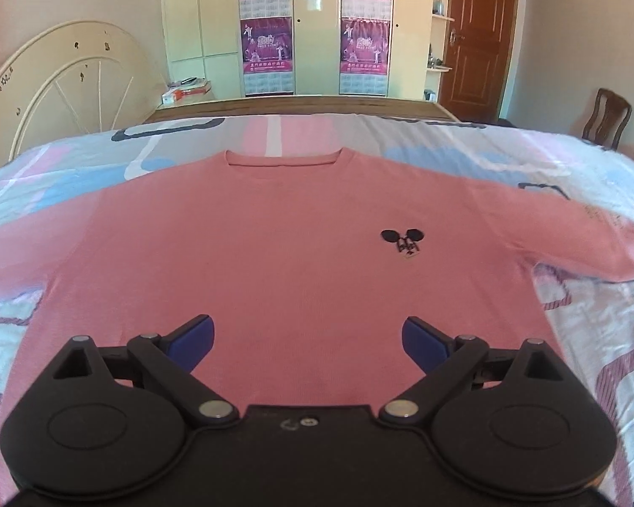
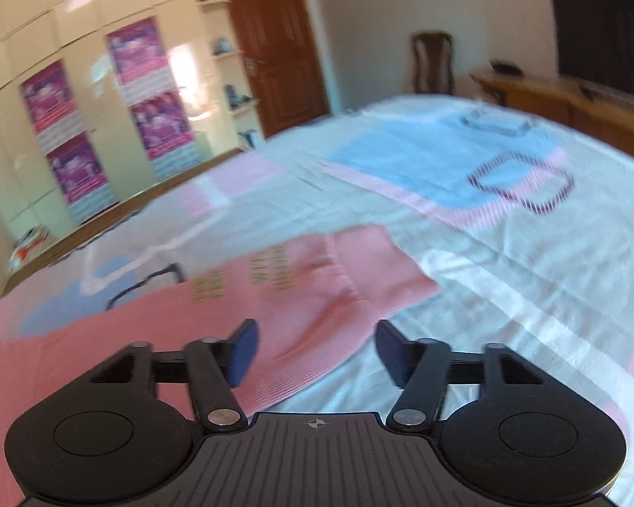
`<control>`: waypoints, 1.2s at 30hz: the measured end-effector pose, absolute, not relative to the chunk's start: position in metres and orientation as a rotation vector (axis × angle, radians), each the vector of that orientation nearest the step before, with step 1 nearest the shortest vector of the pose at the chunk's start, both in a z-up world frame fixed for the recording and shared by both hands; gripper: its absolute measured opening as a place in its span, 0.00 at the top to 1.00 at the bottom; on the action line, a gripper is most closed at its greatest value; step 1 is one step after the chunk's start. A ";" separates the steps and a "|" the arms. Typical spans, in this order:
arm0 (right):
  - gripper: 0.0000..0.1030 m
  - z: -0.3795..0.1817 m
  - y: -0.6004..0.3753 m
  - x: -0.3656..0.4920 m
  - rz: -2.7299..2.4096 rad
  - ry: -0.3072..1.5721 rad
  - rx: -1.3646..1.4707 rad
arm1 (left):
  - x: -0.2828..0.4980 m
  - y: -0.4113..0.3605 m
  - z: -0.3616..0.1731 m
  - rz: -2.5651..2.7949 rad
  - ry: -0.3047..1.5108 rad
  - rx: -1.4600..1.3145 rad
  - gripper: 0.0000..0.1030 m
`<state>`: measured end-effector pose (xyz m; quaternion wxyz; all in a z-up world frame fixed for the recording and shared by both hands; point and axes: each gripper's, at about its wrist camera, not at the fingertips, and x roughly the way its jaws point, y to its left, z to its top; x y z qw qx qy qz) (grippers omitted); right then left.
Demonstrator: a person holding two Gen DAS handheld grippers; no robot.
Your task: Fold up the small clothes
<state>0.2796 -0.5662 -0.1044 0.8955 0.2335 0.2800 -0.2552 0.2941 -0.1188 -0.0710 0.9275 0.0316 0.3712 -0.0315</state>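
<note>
Sweater point(image 1: 274, 245) lies flat on the bed point(image 1: 591, 338) for folding; left tongs point(image 1: 308, 338) wide, empty; right tongs point(image 2: 315, 350) half-open, empty, over the sleeve point(image 2: 342, 279).

The bed point(image 1: 591, 338) lies broad and flat, with only the pink sweater point(image 1: 274, 253) spread smooth on it, so a tool could sweep over the whole cover unhindered; the left tool point(image 1: 308, 340) hangs over the hem with bare knit between its spread fingers; the right tool point(image 2: 315, 352) has the sleeve point(image 2: 338, 279) below and open sheet beside it; the wardrobe point(image 1: 312, 21), headboard point(image 1: 63, 84) and chair point(image 1: 608, 118) stand well apart, past the bed's edges.
</note>
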 end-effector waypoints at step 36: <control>0.95 -0.054 -0.425 0.364 -0.131 0.568 0.281 | 0.359 -0.049 -0.086 0.033 0.832 -0.053 0.17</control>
